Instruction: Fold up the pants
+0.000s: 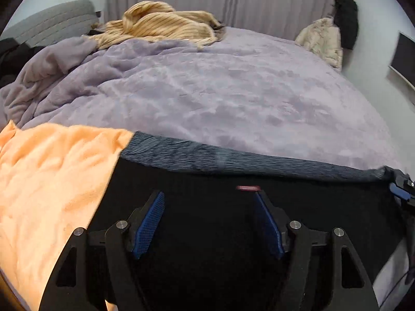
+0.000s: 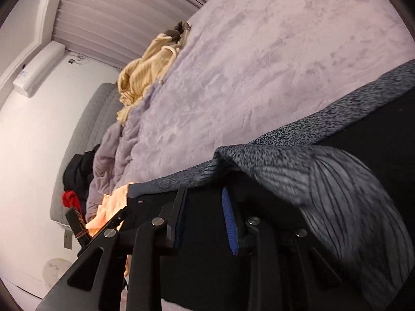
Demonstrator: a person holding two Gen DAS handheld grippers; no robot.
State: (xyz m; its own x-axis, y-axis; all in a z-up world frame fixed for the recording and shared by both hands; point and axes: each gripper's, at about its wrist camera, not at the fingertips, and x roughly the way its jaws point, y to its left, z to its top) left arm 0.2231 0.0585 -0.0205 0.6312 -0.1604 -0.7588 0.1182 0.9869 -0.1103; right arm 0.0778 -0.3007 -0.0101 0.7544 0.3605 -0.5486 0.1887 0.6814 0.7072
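Note:
The black pants [image 1: 207, 220] with a heathered grey waistband [image 1: 233, 160] lie spread at the near edge of the lilac bed. My left gripper [image 1: 208, 197] hovers over the black fabric with its blue-padded jaws wide apart and nothing between them. My right gripper [image 2: 205, 194] is at the right end of the waistband [image 2: 298, 160]; its jaws stand apart, with a fold of grey waistband draped over the right finger. Its tip also shows in the left wrist view [image 1: 402, 189].
An orange cloth [image 1: 52, 181] lies left of the pants. A tan ribbed garment [image 1: 160, 26] sits at the far side of the lilac blanket [image 1: 220, 90]. Dark and red clothes [image 2: 75, 181] lie by the grey headboard [image 2: 98, 114]. Curtains stand behind.

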